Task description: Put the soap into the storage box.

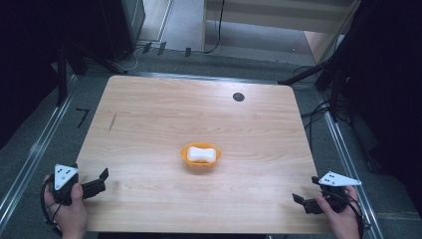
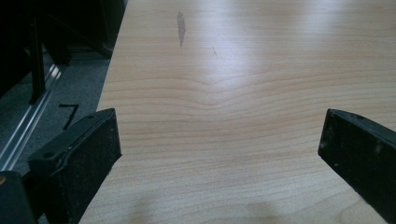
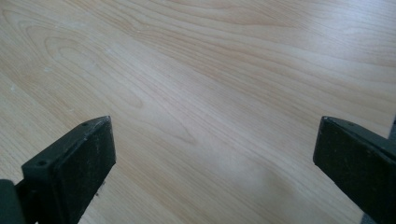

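Observation:
An orange bowl [image 1: 185, 155] sits near the middle of the wooden table [image 1: 149, 109], with a white, rounded, soap-like piece [image 1: 202, 153] lying in it. My left gripper [image 1: 99, 182] rests at the table's near left corner, held in a hand, and stands open. In the left gripper view, my left gripper [image 2: 219, 128] has its jaws wide apart over bare wood. My right gripper [image 1: 304, 193] sits at the near right corner, also hand-held and open. The right gripper [image 3: 215, 130] has nothing between its jaws either. Both are well short of the bowl.
A small black round disc [image 1: 238, 96] lies at the far right of the tabletop. A dark streak [image 1: 112, 122] [image 2: 180, 27] marks the wood at far left. Metal rails [image 1: 35, 149] and grey floor flank the table; dark stands and cables [image 1: 318, 112] stand at the back.

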`<state>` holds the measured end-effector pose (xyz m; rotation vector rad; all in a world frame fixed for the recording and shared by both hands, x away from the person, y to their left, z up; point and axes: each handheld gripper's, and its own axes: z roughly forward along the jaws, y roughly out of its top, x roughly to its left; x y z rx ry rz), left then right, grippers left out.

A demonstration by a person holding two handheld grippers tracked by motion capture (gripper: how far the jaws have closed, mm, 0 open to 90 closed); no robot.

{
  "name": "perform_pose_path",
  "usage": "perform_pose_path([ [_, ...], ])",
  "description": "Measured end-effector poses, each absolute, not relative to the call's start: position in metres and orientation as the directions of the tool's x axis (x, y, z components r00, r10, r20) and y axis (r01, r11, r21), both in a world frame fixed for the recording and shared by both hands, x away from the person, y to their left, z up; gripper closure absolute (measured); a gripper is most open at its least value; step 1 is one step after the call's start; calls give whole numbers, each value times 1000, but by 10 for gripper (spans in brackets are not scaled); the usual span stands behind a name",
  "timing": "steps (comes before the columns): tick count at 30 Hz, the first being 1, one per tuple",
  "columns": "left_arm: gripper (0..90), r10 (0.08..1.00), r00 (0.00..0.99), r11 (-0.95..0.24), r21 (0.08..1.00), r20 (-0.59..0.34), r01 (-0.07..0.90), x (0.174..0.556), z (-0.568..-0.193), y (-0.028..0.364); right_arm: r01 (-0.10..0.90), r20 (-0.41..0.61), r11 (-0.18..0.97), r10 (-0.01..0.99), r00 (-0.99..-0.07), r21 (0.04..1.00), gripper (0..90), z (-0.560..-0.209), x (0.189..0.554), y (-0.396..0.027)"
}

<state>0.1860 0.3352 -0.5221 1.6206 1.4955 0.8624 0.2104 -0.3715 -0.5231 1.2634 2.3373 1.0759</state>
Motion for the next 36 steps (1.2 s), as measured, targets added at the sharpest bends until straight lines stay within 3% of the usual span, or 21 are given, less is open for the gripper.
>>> perform_pose_path([
  [10, 0, 996, 86, -25, 873, -20, 487, 186, -522, 336, 589, 121, 286, 823, -555, 756, 0, -528, 199, -387],
  [17, 0, 996, 80, -16, 875, -25, 484, 185, -522, 337, 552, 162, 183, 840, -518, 814, 0, -539, 195, -390],
  [28, 0, 996, 82, -16, 876, -27, 481, 185, -522, 337, 507, 166, 85, 888, -429, 858, 4, -552, 192, -389],
  [36, 0, 996, 84, -15, 878, -29, 478, 185, -522, 337, 479, 118, 97, 909, -399, 872, 25, -551, 190, -384],
])
